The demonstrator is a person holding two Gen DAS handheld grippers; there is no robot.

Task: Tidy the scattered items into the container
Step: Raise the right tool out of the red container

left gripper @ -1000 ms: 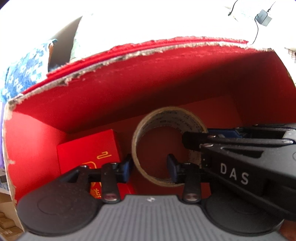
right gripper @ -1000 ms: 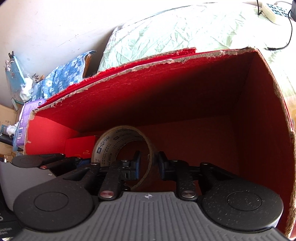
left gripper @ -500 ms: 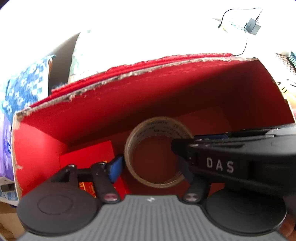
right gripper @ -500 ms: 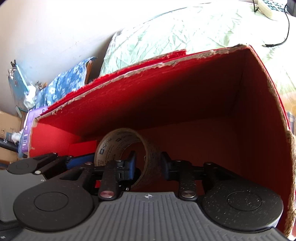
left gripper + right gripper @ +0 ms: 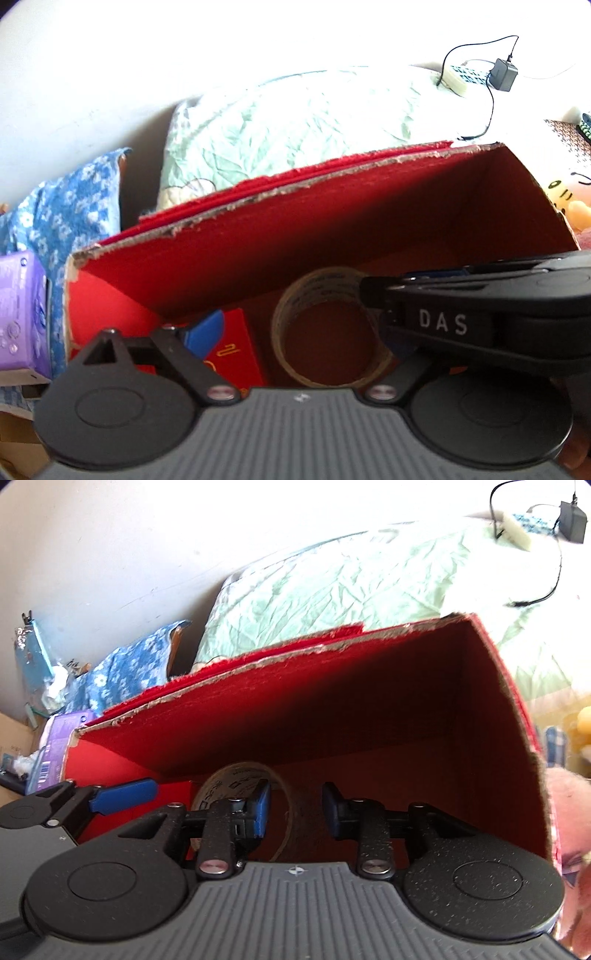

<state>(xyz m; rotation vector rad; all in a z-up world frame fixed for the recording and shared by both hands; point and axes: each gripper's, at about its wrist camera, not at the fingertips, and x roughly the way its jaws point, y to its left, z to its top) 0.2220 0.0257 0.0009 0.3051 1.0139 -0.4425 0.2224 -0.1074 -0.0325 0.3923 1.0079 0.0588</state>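
Note:
A red cardboard box (image 5: 332, 221) fills both views; it also shows in the right wrist view (image 5: 369, 701). A roll of clear packing tape (image 5: 291, 314) lies inside it, next to a small red packet (image 5: 236, 350). My left gripper (image 5: 295, 336) is open above the box's near edge, its jaws wide on either side of the roll and apart from it. My right gripper (image 5: 295, 808) is open, with the tape roll's wall (image 5: 236, 779) between its jaws, not pinched. The right gripper's body (image 5: 480, 317) crosses the left wrist view and hides the left gripper's right finger.
A pale green pillow (image 5: 351, 583) lies behind the box. A blue patterned cloth (image 5: 62, 206) and a purple pack (image 5: 18, 310) sit to the left. A charger with cable (image 5: 502, 74) lies at the far right. Plush toys (image 5: 569, 199) sit beside the box's right wall.
Both grippers have opened wider and pulled back and up out of the box. The right gripper has let go of the tape roll, which now rests on the box floor.

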